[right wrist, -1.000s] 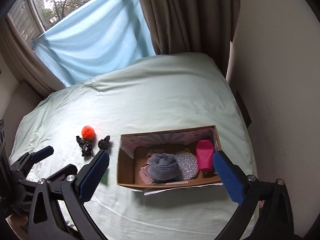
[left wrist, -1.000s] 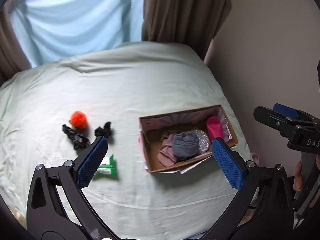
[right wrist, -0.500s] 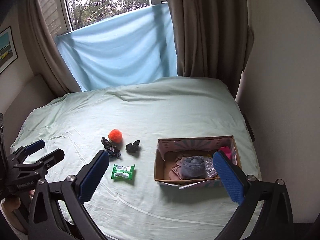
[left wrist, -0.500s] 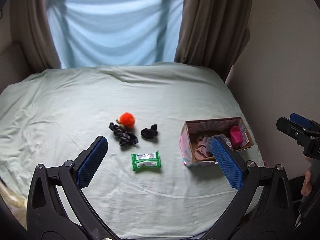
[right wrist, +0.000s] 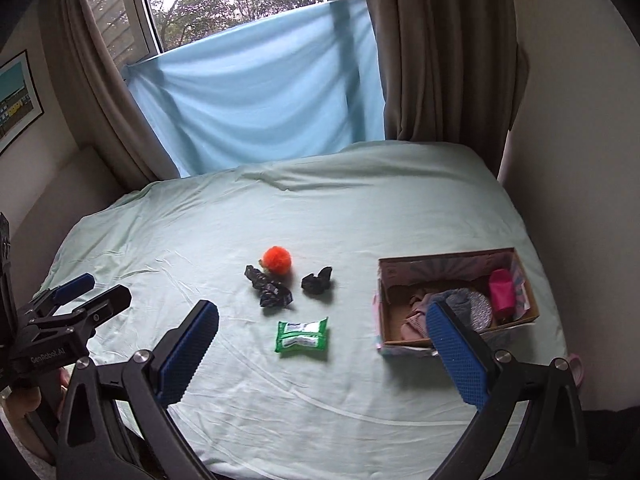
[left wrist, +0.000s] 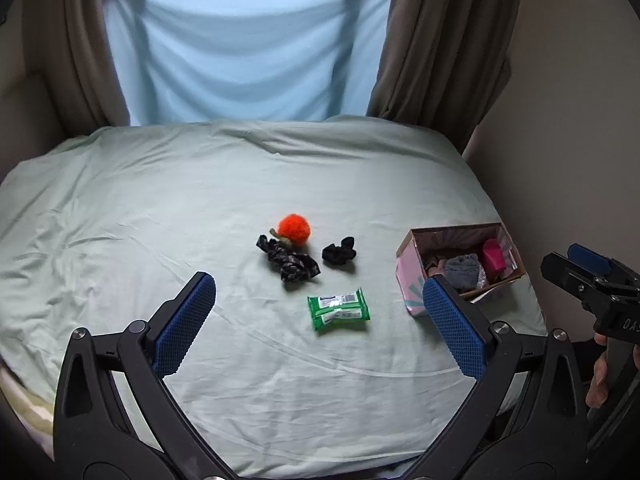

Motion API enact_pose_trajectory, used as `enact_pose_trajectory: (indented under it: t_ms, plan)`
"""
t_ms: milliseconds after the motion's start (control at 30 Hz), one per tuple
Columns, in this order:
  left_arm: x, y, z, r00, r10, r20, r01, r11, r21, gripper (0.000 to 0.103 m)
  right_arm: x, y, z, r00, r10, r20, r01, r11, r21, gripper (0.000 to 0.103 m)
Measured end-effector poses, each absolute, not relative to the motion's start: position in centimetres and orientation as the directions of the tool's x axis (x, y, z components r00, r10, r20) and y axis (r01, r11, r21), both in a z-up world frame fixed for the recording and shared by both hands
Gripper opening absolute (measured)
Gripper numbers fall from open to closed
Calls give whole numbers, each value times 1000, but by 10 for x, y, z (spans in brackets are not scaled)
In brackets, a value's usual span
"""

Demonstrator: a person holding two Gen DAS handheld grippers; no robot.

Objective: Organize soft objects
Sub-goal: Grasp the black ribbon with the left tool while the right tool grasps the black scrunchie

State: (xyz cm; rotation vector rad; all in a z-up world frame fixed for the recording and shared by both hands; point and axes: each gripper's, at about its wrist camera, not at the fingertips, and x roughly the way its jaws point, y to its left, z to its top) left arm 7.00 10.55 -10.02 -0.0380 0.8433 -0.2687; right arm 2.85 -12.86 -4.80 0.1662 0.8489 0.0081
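Both grippers have pulled back from the box (right wrist: 456,300), left gripper (left wrist: 320,320) and right gripper (right wrist: 324,344) with jaws wide and empty, so the pompom (left wrist: 294,229), two scrunchies and green pack (left wrist: 339,308) wait on the bed (left wrist: 200,200).

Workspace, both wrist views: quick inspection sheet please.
Surface: bed, pale green sheet, wrinkled.
Job's things: orange pompom, patterned scrunchie, black scrunchie, green wipes pack loose on the sheet; box holds soft items.
Clutter: nothing seen.
Grippers: left claw and right claw open, empty, above the bed.
Cables: nothing seen.
Surroundings: blue cloth over window, brown curtains, wall.
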Motion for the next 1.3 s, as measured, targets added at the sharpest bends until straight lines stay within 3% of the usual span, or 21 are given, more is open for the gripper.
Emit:
enact_pose_trajectory:
  t_ms: [367, 967, 1067, 1300]
  plan:
    - [143, 142, -159, 569, -244, -785, 111, 969, -221, 103, 94, -89, -106, 638, 96, -764, 33, 988, 151, 103]
    - [304, 102, -373, 382, -261, -887, -83, 946, -314, 95, 234, -100, -301, 538, 69, -840, 17, 996, 93, 103]
    - [320, 94, -403, 348, -262, -900, -86, 947, -309, 93, 248, -100, -328, 513, 67, -856, 1, 997, 78, 97]
    - [344, 74, -457, 284, -239, -929, -77, 960, -270, 86, 274, -100, -372, 470, 69, -880, -52, 997, 51, 97]
